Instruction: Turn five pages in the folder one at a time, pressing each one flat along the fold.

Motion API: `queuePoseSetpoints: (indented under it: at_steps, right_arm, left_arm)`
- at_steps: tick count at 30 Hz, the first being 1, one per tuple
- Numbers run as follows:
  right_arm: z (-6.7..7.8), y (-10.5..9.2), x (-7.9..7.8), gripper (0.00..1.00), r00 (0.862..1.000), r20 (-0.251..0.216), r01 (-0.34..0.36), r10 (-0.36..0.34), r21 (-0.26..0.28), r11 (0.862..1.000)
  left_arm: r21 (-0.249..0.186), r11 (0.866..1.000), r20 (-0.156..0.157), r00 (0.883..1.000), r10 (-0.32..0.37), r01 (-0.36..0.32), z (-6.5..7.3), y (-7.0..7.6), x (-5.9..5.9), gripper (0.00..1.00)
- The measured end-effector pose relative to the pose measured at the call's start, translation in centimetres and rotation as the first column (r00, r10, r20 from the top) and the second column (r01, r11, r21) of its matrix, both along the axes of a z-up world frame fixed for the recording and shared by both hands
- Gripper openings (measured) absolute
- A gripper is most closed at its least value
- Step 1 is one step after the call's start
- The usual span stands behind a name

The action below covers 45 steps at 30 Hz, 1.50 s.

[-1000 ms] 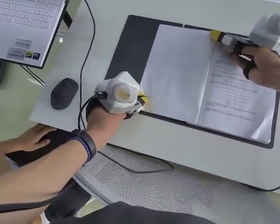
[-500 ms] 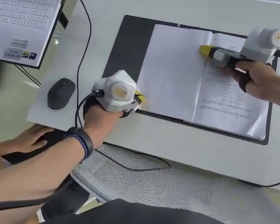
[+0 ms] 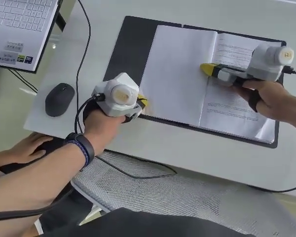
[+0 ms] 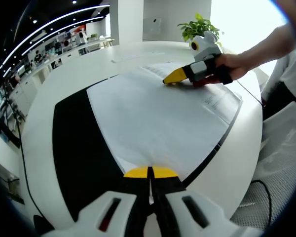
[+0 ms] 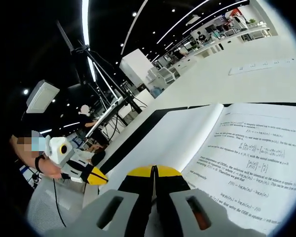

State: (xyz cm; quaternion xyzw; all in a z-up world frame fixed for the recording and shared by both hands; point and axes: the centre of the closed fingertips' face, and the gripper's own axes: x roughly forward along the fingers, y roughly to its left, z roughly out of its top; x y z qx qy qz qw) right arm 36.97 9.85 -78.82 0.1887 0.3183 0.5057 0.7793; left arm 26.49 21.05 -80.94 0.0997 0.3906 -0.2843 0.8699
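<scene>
Both closed, right claw (image 3: 205, 68) presses the folder (image 3: 130, 49) fold, left claw (image 3: 143, 102) touches page (image 3: 177, 74) edge.

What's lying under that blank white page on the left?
The black folder sticks out past the blank page along its left side. Anything directly beneath the sheet is covered.

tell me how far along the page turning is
Done: one page lies turned, blank side up, on the left half of the folder. In hand: the right hand-held gripper, jaws shut, rests its tip at the fold; the left hand-held gripper, also shut, sits at that page's near edge. Left: printed pages wait on the right; the count out of five cannot be told.
</scene>
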Motion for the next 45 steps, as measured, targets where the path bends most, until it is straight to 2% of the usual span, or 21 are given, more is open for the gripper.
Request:
queuePoseSetpoints:
  at_steps: [4, 7, 15, 30, 33, 34, 45]
  right_arm:
    - [0.3, 0.3, -2.7, 0.00, 0.999, 0.005, -0.045, 0.045, -0.008, 0.999]
    - [0.3, 0.5, -4.0, 0.00, 0.998, 0.006, -0.065, 0.065, -0.010, 0.998]
    - [0.3, 0.7, -8.6, 0.00, 0.991, 0.005, -0.131, 0.131, -0.016, 0.991]
    - [-0.2, 1.0, -13.7, 0.00, 0.984, -0.010, -0.179, 0.179, -0.024, 0.983]
    - [-0.2, 1.0, -14.0, 0.00, 0.984, -0.013, -0.176, 0.175, -0.020, 0.984]
    - [-0.2, 1.0, -13.7, 0.00, 0.987, -0.021, -0.157, 0.157, -0.013, 0.987]
    - [-0.3, 1.0, -13.6, 0.00, 0.987, -0.026, -0.156, 0.156, -0.015, 0.988]
  left_arm:
    - [0.004, 1.000, 0.001, 1.000, -0.002, 0.002, 0.0, 0.0, 0.0, 0.00]
    - [0.002, 1.000, 0.002, 1.000, 0.000, 0.000, 0.0, 0.0, 0.0, 0.00]
    - [0.002, 1.000, 0.004, 1.000, -0.002, 0.002, -0.2, -0.1, 0.1, 0.00]
    - [0.007, 1.000, 0.007, 1.000, -0.005, 0.005, -0.2, -0.1, 0.1, 0.00]
    - [0.008, 1.000, 0.008, 1.000, -0.005, 0.005, -0.2, -0.1, 0.1, 0.00]
    - [0.009, 1.000, 0.008, 1.000, -0.006, 0.006, -0.2, -0.1, 0.1, 0.00]
    - [0.010, 1.000, 0.008, 1.000, -0.011, 0.011, -0.2, 0.0, 0.1, 0.00]
